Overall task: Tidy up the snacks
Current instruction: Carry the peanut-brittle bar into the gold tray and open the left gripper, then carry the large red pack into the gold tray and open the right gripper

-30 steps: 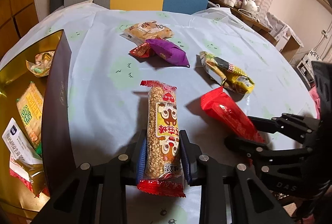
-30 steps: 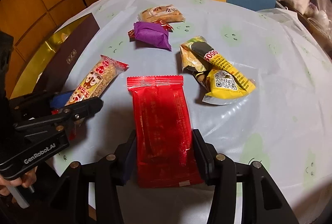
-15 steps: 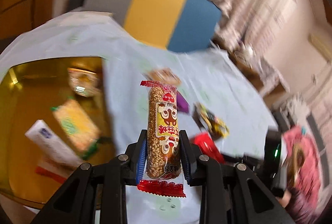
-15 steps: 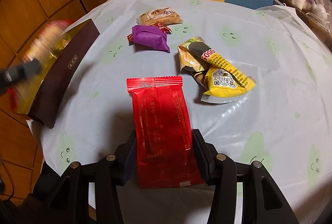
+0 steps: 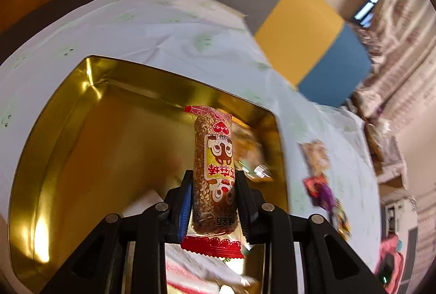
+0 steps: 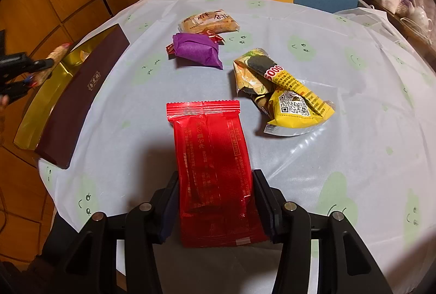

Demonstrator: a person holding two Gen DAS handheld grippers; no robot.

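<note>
The left gripper (image 5: pixel 214 202) pinches a grain bar (image 5: pixel 214 171) between its 2 fingers, above the gold box (image 5: pixel 81 130). Right of the box on the counter (image 6: pixel 340 158), the right gripper (image 6: pixel 216 202) fingers clasp a red packet (image 6: pixel 212 158) lying flat.

Two wrist fisheyes, steeply downward, close over gold box (image 5: pixel 81 130) and table (image 6: pixel 340 158); box shared.
</note>
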